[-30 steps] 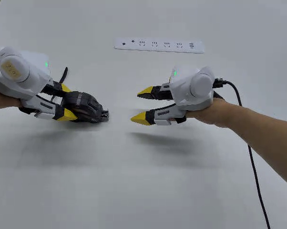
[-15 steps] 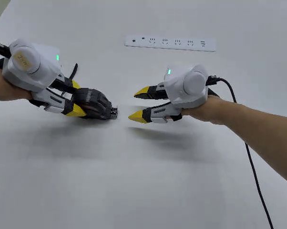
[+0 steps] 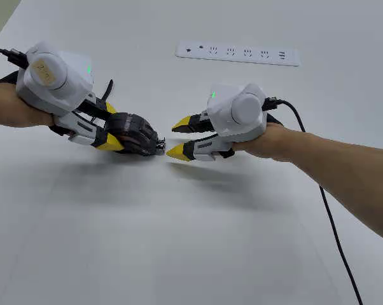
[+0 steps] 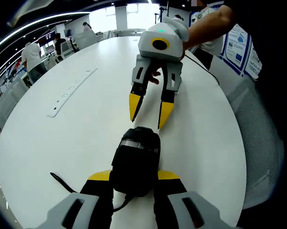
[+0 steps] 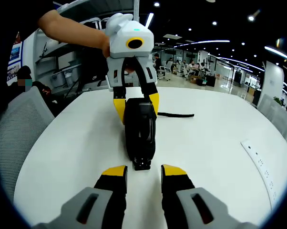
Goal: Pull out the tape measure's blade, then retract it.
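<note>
The gap between the two tools has been closed over the last second: the right hand-held gripper (image 3: 172, 140) has been brought in toward the left hand-held gripper (image 3: 115, 127), so that its yellow tips now stand just beside the nose of the tape measure (image 3: 137, 135), where earlier they were well apart from it. The left hand-held gripper is pressed onto the black case with one jaw on either side, and the case is carried low over the tabletop (image 3: 179, 248) – whether it rests there cannot be told. The case is turned so that the end hook (image 5: 142, 166) faces the other tool. This is judged to be deliberate, since the blade could then be drawn straight out along the line between the two hands while the case is kept steady. The right hand-held gripper is partly spread and nothing is held in it. In the right gripper view the hook is seen just ahead of the gap between the two tips – lined up for a pinch, but not yet gripped. No blade is seen drawn out. Farther off, a white power strip (image 3: 238, 53) lies flat on the tabletop, and a black cable (image 3: 332, 219) trails back along the right forearm.
</note>
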{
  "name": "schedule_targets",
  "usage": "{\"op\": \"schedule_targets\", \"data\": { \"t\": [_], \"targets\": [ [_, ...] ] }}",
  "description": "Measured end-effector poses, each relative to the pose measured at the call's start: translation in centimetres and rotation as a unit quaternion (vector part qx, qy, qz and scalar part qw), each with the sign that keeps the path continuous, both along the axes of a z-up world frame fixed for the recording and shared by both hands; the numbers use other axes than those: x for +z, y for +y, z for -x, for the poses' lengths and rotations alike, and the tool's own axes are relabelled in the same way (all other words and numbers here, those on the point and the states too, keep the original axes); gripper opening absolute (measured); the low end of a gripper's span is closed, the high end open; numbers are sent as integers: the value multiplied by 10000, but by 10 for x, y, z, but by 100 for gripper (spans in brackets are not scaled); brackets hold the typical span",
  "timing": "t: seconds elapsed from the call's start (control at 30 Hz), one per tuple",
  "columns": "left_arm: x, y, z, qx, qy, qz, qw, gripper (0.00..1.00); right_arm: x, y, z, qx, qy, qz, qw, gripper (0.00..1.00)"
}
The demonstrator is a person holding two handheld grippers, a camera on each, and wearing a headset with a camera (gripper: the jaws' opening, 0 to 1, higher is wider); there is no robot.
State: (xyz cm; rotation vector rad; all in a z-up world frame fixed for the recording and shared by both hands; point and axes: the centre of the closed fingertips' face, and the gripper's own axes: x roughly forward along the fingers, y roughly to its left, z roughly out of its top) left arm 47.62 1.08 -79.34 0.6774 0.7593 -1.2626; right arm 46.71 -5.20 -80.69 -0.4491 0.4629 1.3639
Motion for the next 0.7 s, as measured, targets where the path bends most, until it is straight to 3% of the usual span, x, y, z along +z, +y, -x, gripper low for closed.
{"op": "schedule_targets", "data": {
  "t": [0.4,0.7],
  "targets": [
    [0,0,-1,11,12,12,10000,29,-15,15,2,175,-27,213,9996,20],
    [0,0,-1,47,46,12,10000,29,-17,17,-3,113,-10,232,9997,15]
  ]
}}
